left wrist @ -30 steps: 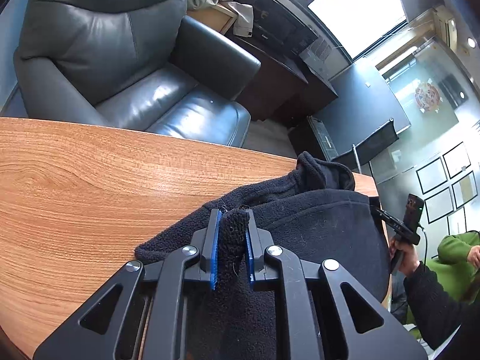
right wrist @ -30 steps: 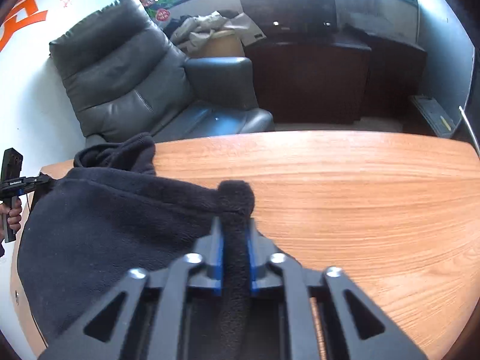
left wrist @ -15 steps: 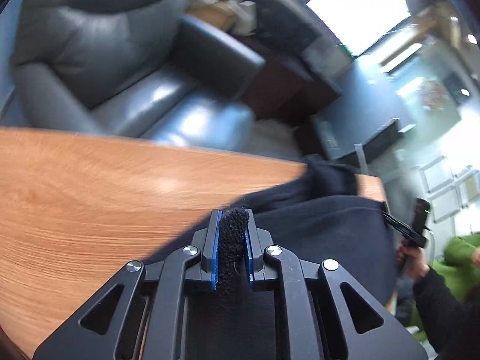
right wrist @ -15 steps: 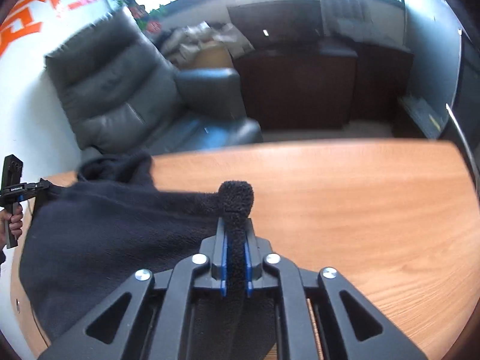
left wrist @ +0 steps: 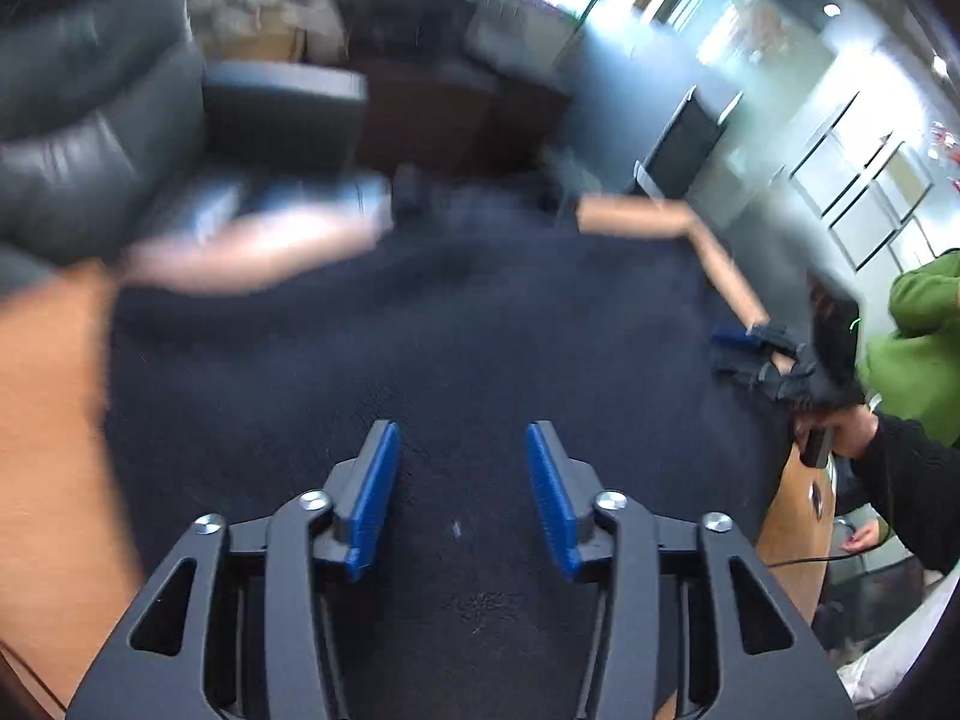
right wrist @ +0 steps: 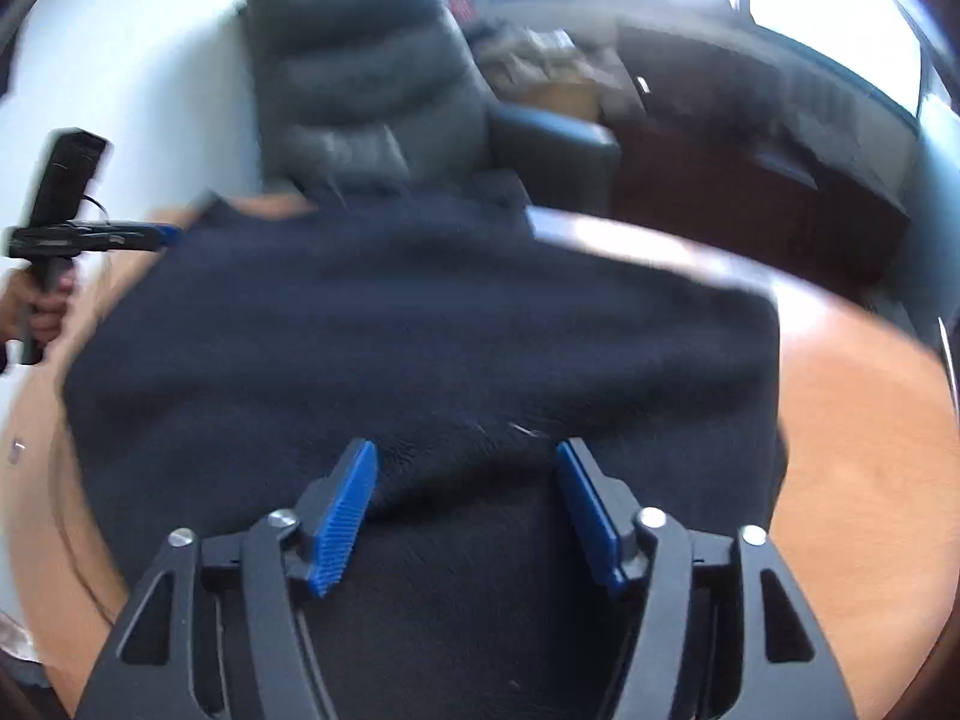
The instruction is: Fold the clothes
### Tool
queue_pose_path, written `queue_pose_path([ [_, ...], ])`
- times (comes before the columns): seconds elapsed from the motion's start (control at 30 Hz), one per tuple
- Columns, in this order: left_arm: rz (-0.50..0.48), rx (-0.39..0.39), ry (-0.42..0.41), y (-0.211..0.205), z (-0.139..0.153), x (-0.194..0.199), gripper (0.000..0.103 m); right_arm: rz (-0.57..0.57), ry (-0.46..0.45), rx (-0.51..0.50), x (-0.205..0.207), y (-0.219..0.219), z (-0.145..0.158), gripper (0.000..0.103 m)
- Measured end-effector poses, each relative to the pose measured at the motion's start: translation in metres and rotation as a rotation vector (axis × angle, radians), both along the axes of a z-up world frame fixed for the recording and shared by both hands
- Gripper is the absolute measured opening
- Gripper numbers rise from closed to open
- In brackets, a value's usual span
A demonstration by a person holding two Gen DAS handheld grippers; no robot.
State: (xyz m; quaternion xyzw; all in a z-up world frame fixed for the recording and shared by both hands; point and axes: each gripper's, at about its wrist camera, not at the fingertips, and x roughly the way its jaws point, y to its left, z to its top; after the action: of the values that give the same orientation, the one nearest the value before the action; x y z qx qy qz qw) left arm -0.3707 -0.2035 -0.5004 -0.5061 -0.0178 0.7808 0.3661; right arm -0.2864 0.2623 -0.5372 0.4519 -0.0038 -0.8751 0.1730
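A dark navy fleece garment lies spread over the wooden table; it also fills the right wrist view. My left gripper is open and empty just above the fleece, its blue pads apart. My right gripper is open and empty over the near edge of the fleece. Each gripper shows in the other's view: the right one at the garment's right edge, the left one at the left edge. Both views are motion-blurred.
A grey leather armchair stands beyond the table's far edge. A dark cabinet with clutter on it stands behind. A person in green sits at the right. Bare table shows right of the garment.
Both grippers were shut on folds of the fleece; now both are open and have let go. The garment has dropped flat and spread on the table. Both cameras swung and tilted down.
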Motion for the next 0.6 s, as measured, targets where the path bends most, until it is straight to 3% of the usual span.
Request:
queue_pose_path([
  [0.03, 0.012, 0.009, 0.004, -0.005, -0.001, 0.003, 0.032, -0.034, -0.003, -0.022, 0.005, 0.011, -0.009, 0.044],
  [0.07, 0.024, 0.018, 0.007, -0.011, -0.002, 0.007, 0.026, -0.083, 0.001, -0.008, 0.009, 0.023, -0.007, 0.040],
  [0.17, 0.059, 0.044, 0.018, -0.027, -0.005, 0.017, 0.018, -0.175, 0.008, -0.030, 0.028, 0.054, 0.005, 0.041],
  [0.2, 0.071, 0.053, 0.021, -0.032, -0.006, 0.021, 0.018, -0.198, 0.009, -0.046, 0.035, 0.064, 0.011, 0.047],
  [0.23, 0.083, 0.061, 0.025, -0.038, -0.006, 0.024, 0.018, -0.221, 0.011, -0.063, 0.042, 0.073, 0.016, 0.068],
  [0.27, 0.095, 0.070, 0.029, -0.043, -0.007, 0.028, 0.018, -0.243, 0.012, -0.081, 0.048, 0.082, 0.021, 0.081],
  [0.33, 0.110, 0.064, 0.033, -0.053, -0.007, 0.040, 0.018, -0.264, 0.005, -0.139, 0.054, 0.100, 0.025, 0.084],
  [0.4, 0.124, 0.045, 0.024, -0.061, -0.003, 0.052, 0.018, -0.264, -0.078, -0.234, 0.047, 0.121, 0.010, 0.086],
  [0.43, 0.141, 0.048, 0.016, -0.061, 0.004, 0.055, 0.020, -0.253, -0.125, -0.282, 0.041, 0.130, 0.000, 0.086],
  [0.5, 0.172, 0.057, 0.001, -0.061, 0.018, 0.060, 0.036, -0.217, -0.182, -0.340, 0.033, 0.138, -0.016, 0.086],
  [0.53, 0.171, 0.073, 0.023, -0.055, 0.030, 0.067, 0.047, -0.189, -0.187, -0.356, 0.029, 0.137, -0.022, 0.086],
  [0.6, 0.138, 0.110, 0.089, -0.037, 0.056, 0.082, 0.056, -0.125, -0.211, -0.423, 0.019, 0.132, -0.033, 0.086],
])
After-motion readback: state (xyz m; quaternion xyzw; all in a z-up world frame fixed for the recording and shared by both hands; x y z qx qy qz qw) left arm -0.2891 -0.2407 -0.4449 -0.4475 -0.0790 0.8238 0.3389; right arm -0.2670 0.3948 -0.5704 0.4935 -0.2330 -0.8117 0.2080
